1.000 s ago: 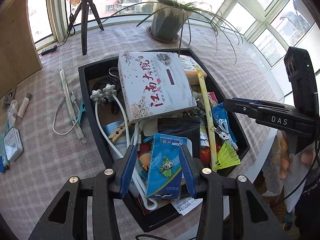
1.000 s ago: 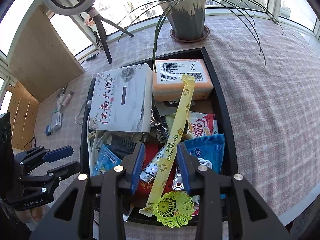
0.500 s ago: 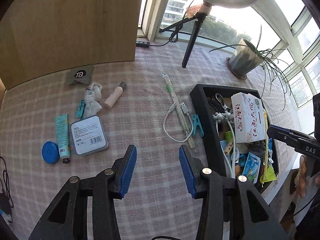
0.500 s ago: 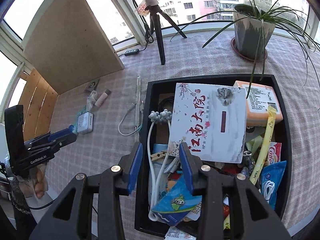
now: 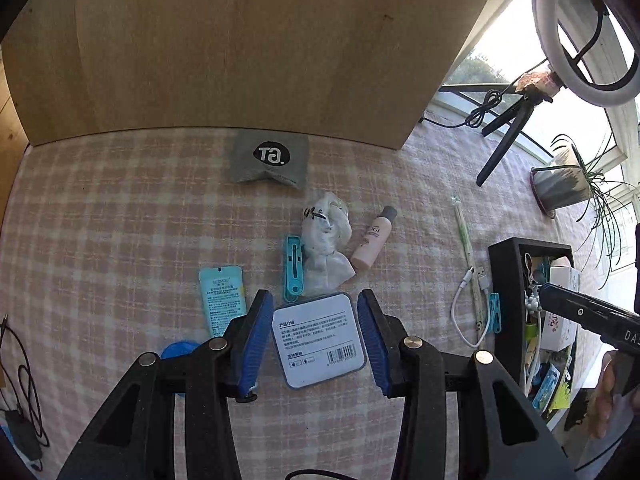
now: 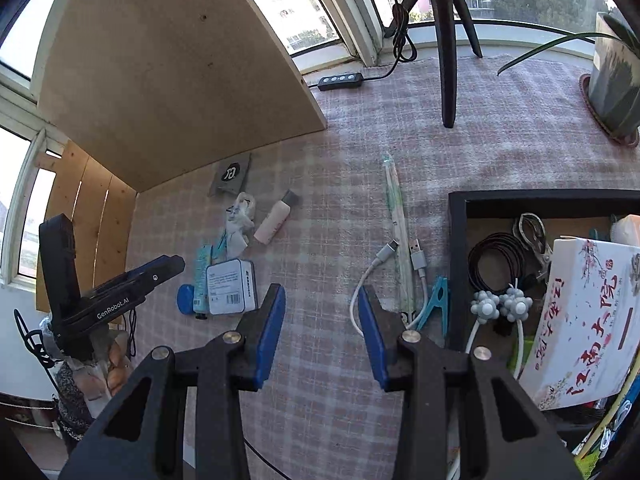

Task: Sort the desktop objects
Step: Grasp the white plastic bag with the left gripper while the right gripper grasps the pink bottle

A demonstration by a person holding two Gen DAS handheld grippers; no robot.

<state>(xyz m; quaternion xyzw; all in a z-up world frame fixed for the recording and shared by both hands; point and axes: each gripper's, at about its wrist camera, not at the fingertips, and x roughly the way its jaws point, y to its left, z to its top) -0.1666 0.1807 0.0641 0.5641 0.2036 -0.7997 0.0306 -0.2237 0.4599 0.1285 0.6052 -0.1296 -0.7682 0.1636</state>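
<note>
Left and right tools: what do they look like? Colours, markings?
Both match: black angular linkage frames, silver pivot rivets, blue finger pads. The left tool reads "GenRobot.AI" on its side in the right wrist view; the right tool shows "DA" lettering in the left wrist view.

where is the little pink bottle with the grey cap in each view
Left wrist view: the pink bottle lies right of centre on the checked cloth, just right of the crumpled white bag.
Right wrist view: the pink bottle lies left of centre, again just right of that bag.
Shared landmark: the grey GT pouch by the wooden board.
</note>
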